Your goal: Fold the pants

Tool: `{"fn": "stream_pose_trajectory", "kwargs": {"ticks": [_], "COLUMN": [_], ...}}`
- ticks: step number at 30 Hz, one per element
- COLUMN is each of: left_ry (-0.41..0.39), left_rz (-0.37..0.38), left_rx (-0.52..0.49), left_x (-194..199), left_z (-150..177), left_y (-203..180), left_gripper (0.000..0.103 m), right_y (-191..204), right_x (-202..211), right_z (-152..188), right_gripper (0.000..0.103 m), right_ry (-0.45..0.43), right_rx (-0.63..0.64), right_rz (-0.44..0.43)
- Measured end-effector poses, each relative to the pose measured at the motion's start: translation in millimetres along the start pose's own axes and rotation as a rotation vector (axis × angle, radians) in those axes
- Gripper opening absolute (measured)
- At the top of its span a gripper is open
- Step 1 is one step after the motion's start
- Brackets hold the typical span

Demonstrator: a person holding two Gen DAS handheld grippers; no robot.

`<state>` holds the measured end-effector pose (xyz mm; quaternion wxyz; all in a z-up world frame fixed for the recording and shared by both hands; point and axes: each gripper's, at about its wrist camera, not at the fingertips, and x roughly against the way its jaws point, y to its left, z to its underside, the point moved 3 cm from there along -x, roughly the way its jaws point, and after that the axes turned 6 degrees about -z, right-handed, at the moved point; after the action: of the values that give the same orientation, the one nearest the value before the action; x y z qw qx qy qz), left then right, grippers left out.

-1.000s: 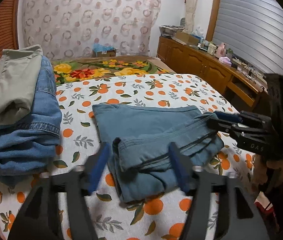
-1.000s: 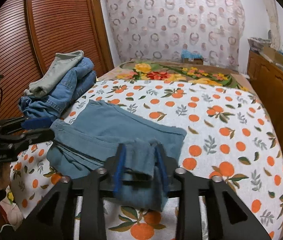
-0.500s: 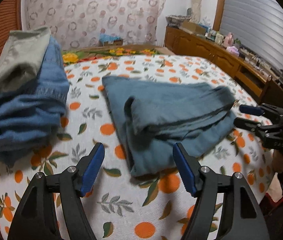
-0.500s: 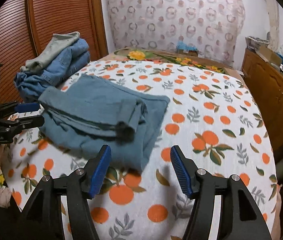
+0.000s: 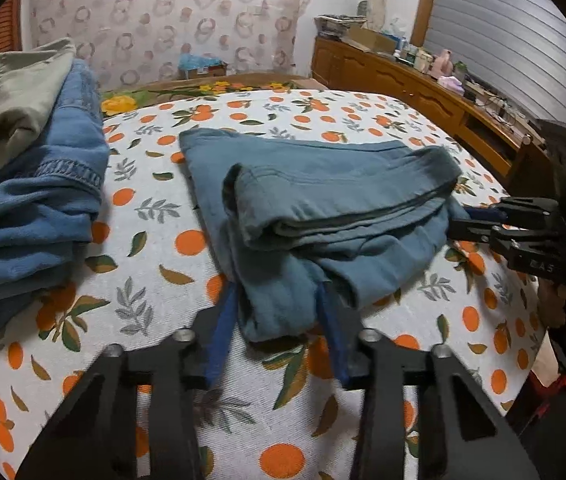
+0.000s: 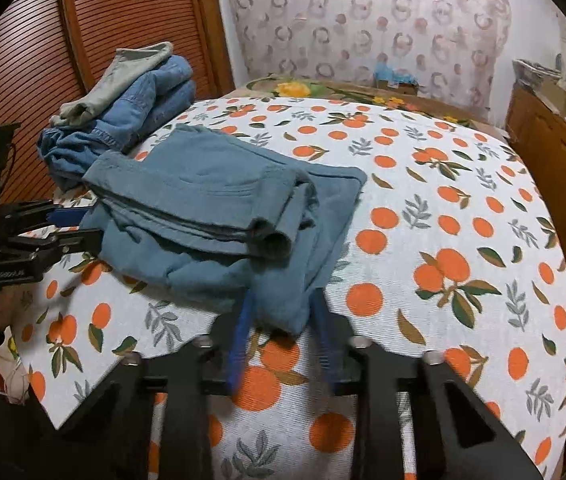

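Teal pants lie folded into a thick bundle on the orange-print bed sheet. In the left wrist view, my left gripper has the bundle's near left corner between its blue pads; the jaws are closing and both pads touch the cloth. My right gripper is closing on the near right corner of the pants, pads against the fabric. Each gripper also shows in the other's view, the right gripper and the left gripper, each at a side edge of the bundle.
A pile of denim jeans with a khaki garment on top lies left of the pants; the pile sits by the slatted wardrobe door. A cluttered wooden cabinet lines the right side. Bare sheet spreads right of the pants.
Half a second ago both grippers stood open just short of the pants' near edge. Both have since moved in and down, and their jaws have closed onto the near corners.
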<state>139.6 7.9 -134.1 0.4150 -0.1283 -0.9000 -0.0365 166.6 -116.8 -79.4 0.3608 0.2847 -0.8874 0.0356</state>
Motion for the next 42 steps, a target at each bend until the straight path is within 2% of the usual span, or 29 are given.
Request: {"fn": "stream_pose_trajectory", "kwargs": {"ticks": [2, 3, 6, 12, 19, 25, 28, 31, 32, 33, 35, 37, 40, 42], "left_ry": [-0.011, -0.017, -0.056, -0.093, -0.079, -0.057, -0.036, -0.028, -0.027, -0.029, -0.026, -0.024, -0.009, 0.002], "left_rz": [-0.004, 0.002, 0.001, 0.015, 0.028, 0.019, 0.012, 0.016, 0.012, 0.010, 0.002, -0.015, -0.031, -0.033], "left_rx": [-0.009, 0.001, 0.031, 0.029, 0.000, -0.025, -0.019, -0.027, -0.026, -0.023, -0.015, -0.006, -0.004, -0.005], "left_x": [2, 4, 18, 42, 65, 68, 62, 59, 58, 57, 55, 52, 46, 42], "left_z": [-1, -1, -3, 4, 28, 39, 43, 45, 44, 44, 43, 41, 40, 40], "left_y": [-2, 0, 6, 3, -10, -17, -17, -18, -18, -17, -15, -11, -7, -6], "left_gripper": [0.014, 0.011, 0.009, 0.009, 0.009, 0.009, 0.016, 0.035, 0.046, 0.048, 0.049, 0.049, 0.049, 0.049], "right_y": [0, 0, -5, 7, 18, 29, 27, 29, 30, 31, 32, 32, 32, 32], "right_x": [0, 2, 15, 31, 55, 62, 66, 73, 75, 76, 76, 73, 66, 59], "right_z": [0, 0, 1, 12, 30, 40, 39, 39, 40, 40, 41, 41, 41, 41], "right_gripper": [0.010, 0.008, 0.007, 0.006, 0.006, 0.007, 0.007, 0.007, 0.009, 0.012, 0.020, 0.043, 0.053, 0.055], "right_ry": [-0.010, -0.021, -0.068, -0.082, -0.088, -0.067, -0.079, -0.096, -0.100, -0.104, -0.107, -0.105, -0.091, -0.078], "right_rx": [0.007, 0.007, -0.017, 0.019, 0.032, 0.038, 0.018, 0.015, 0.016, 0.016, 0.022, 0.023, 0.028, 0.038], "right_rz": [-0.004, 0.001, 0.001, -0.001, -0.035, -0.023, -0.012, 0.007, 0.006, 0.007, 0.016, 0.020, 0.016, 0.020]}}
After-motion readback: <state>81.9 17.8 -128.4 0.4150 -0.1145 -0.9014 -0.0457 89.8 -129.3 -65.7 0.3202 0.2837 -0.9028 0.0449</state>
